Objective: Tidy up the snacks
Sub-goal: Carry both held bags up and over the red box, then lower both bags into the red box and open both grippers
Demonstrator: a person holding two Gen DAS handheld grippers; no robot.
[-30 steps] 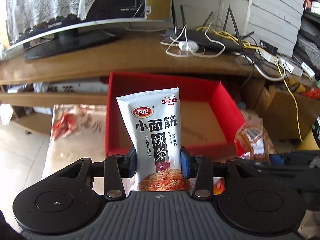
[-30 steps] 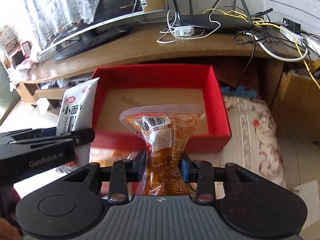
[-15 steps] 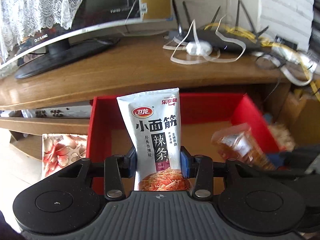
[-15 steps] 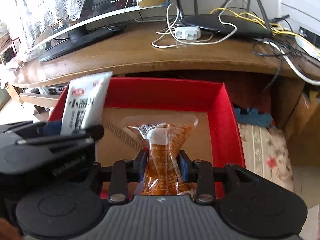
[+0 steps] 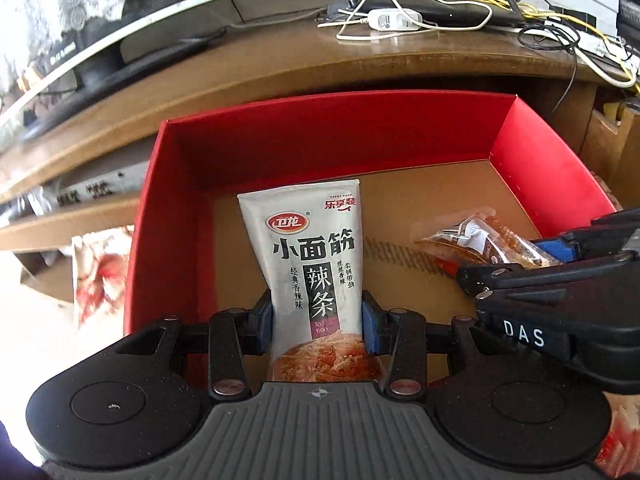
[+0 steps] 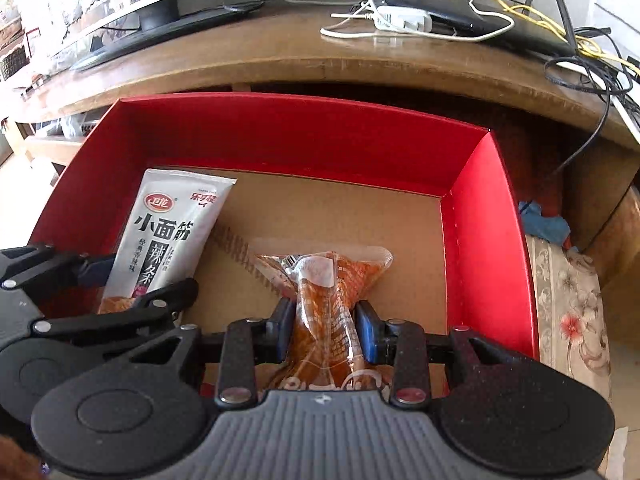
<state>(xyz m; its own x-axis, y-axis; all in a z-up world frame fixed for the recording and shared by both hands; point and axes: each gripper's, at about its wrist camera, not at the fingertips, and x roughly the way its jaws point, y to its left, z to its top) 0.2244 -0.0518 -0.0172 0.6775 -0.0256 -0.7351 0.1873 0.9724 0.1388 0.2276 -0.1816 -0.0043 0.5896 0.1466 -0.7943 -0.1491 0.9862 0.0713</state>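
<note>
A: Where's the white snack packet (image 5: 316, 276)?
B: Clamped between the left gripper (image 5: 318, 322) pads, its top sticking out ahead over the red box (image 5: 348, 136).
A: And the orange packet (image 6: 326, 300)?
B: Pinched at its waist by the right gripper (image 6: 324, 332), fanning out beyond the fingertips.

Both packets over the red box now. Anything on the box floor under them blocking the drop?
Nothing visible. The red box shows only bare cardboard floor beneath the white snack packet in the left gripper and the orange snack packet in the right gripper. The two packets hang side by side, apart.
</note>
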